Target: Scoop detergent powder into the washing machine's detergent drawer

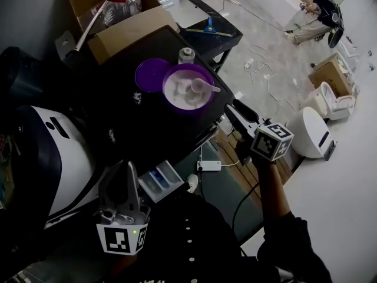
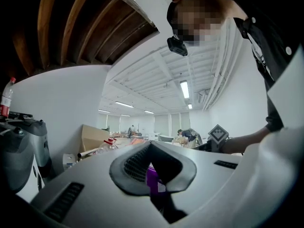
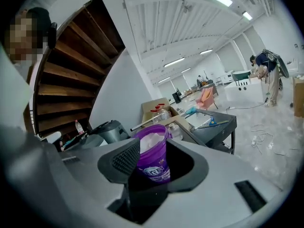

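Observation:
An open purple tub (image 1: 188, 87) of white powder stands on a black top (image 1: 147, 122), with a white scoop (image 1: 203, 86) lying in it. Its purple lid (image 1: 150, 74) lies just left of it. The white washing machine (image 1: 56, 158) is at the left, and its detergent drawer (image 1: 160, 180) is pulled out. My right gripper (image 1: 232, 111) is open and empty, a short way right of the tub. The right gripper view frames the tub (image 3: 154, 158) between the jaws. My left gripper (image 1: 125, 168) hovers by the drawer, shut on nothing; purple (image 2: 152, 179) shows past its jaws.
A cardboard box (image 1: 126, 31) holding a red-capped bottle (image 1: 122, 2) stands behind the tub, with a small white bottle (image 1: 187, 55) beside it. Farther back is a dark table (image 1: 200, 16). A power strip (image 1: 209, 165), cables and white appliances (image 1: 312, 131) are on the floor. A person (image 1: 315, 13) crouches far off.

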`<action>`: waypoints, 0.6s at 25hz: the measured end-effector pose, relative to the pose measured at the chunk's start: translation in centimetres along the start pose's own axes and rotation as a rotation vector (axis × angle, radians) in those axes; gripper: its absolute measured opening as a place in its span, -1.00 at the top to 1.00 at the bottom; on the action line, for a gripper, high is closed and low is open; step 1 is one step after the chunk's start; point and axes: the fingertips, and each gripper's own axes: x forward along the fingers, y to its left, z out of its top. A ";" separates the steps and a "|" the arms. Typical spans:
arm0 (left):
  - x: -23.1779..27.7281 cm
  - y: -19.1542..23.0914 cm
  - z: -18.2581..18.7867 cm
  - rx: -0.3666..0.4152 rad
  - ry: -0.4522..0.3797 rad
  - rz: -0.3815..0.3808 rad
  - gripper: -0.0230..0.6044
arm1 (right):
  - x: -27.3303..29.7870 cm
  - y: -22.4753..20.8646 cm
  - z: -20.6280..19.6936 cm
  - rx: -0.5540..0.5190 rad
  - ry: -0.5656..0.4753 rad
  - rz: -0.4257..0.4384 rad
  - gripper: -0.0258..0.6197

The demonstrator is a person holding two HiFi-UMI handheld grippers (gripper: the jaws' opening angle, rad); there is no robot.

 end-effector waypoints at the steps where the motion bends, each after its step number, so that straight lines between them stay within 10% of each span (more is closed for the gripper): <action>1: 0.3 -0.1 -0.2 -0.003 -0.003 -0.008 0.90 | 0.6 -0.4 0.2 0.007 0.007 -0.003 0.40; 15: 6.6 -2.9 -4.8 -0.064 0.085 -0.117 0.90 | 6.9 -2.6 -0.1 0.103 0.089 0.043 0.44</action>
